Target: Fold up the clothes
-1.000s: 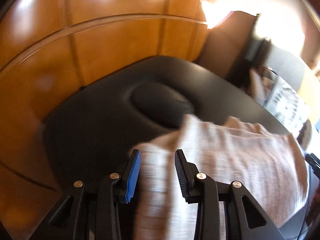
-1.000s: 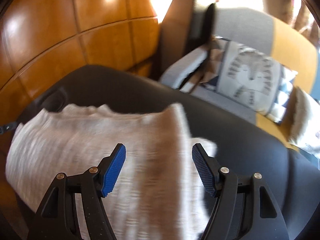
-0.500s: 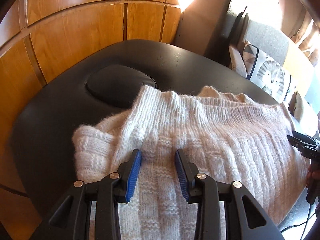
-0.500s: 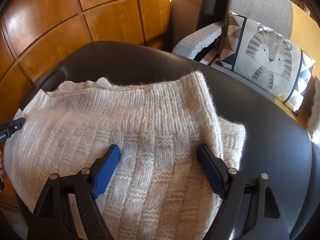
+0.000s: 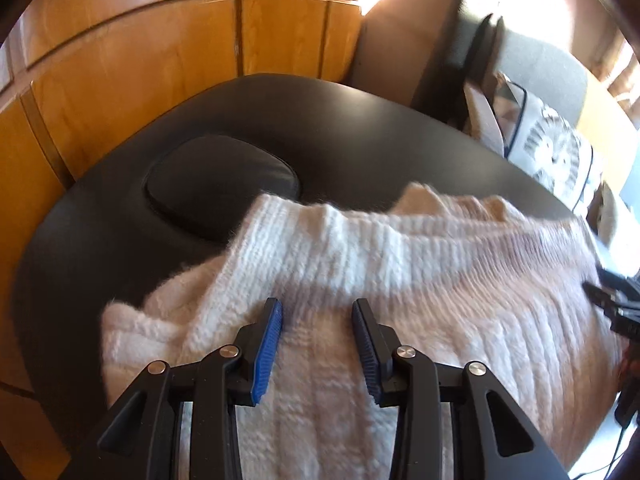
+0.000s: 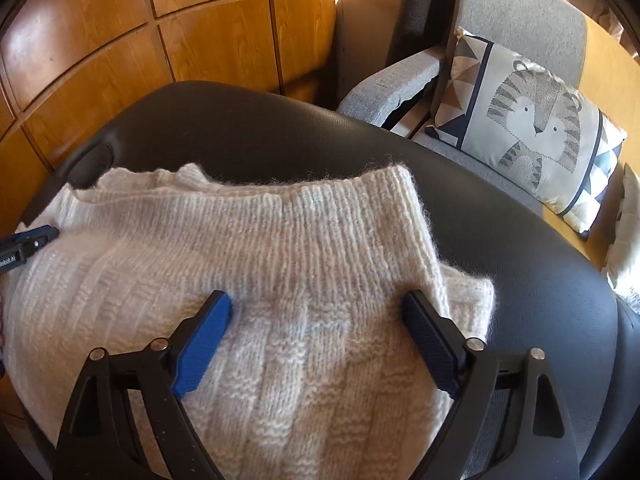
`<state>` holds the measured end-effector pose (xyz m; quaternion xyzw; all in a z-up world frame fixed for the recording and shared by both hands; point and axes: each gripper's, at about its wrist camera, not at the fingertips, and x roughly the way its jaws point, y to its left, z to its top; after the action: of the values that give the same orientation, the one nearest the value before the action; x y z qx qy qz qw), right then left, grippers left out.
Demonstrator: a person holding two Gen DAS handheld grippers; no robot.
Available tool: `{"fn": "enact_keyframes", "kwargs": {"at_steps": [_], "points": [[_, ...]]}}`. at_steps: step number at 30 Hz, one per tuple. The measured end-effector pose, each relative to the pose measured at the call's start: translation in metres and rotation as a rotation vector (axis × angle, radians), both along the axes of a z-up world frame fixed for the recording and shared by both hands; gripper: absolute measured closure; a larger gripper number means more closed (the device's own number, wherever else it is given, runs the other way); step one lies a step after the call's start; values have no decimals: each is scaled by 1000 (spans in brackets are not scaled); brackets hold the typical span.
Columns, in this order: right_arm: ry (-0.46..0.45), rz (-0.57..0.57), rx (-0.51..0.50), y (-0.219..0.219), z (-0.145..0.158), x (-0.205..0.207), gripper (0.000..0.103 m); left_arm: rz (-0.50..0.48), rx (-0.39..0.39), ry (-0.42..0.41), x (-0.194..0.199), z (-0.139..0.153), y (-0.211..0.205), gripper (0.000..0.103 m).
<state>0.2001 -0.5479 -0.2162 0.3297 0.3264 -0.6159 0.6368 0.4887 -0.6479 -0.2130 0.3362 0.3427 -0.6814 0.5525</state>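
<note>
both grippers tilt steeply down over the cream knit sweater (image 6: pixel 256 264), which lies folded on the black padded table (image 6: pixel 520 264). the right gripper (image 6: pixel 316 312) has its jaws opening wide, pinching nothing. the left gripper (image 5: pixel 318 320) has its jaws narrow; grip on the knit unclear.

Cream knitted sweater (image 6: pixel 248 280) lies folded on a black padded table (image 6: pixel 520 248).

The chunky, fuzzy knit shows ribbing along its far edge and a blocky basket-weave pattern nearer the cameras. It lies mostly flat in layers, a lower layer peeking out at the right side in the right wrist view and bunching at the left in the left wrist view, where its far corner (image 5: pixel 280 216) overlaps a raised oval pad.
</note>
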Motion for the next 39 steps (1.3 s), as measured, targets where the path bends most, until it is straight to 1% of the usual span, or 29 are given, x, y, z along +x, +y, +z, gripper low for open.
{"fn": "enact_keyframes", "kwargs": {"at_steps": [1,4,6,9,11,14,15,16,19,20,23,25,28,29,30,32,35,39], "points": [[9,1,-5,-1,-2,1,6,-5,-6,-13,-3,-1,-2,65],[26,-2,-18,-3,-5,4,2,-24,-36,-46,-13,-5,-5,65],[27,-3,-20,-2,-5,4,2,-20,-45,-37,-8,-4,2,65],[10,3,-18,2,0,2,2,-15,-44,-25,-11,-4,3,65],[-6,-4,-8,7,6,1,2,-6,-28,-10,-2,-1,8,65],[-37,-18,-40,24,23,0,2,32,-4,34,5,11,20,64],[-50,-22,-59,32,30,0,2,40,-8,52,9,16,28,61],[-65,-26,-83,42,36,0,2,40,-18,63,10,23,35,58],[-99,-27,-137,74,51,5,2,-3,-83,61,-1,40,59,54],[-113,-24,-147,84,53,6,2,-22,-107,50,-5,44,67,53],[-145,4,-134,100,49,15,2,-49,-124,41,-14,47,84,53],[-155,49,-100,103,40,26,2,-51,-110,48,-13,42,90,52],[-106,90,-27,96,22,40,2,-30,-59,45,-3,30,98,53],[-87,97,-12,93,17,43,2,-19,-49,47,6,30,104,53],[-70,101,-8,90,13,44,2,-12,-48,50,20,33,114,52],[-35,110,2,85,6,46,0,0,-53,58,25,29,117,48],[7,128,-3,76,2,48,0,22,-61,79,24,24,119,47],[25,150,-12,61,-1,47,0,45,-96,54,16,20,127,47]]}}
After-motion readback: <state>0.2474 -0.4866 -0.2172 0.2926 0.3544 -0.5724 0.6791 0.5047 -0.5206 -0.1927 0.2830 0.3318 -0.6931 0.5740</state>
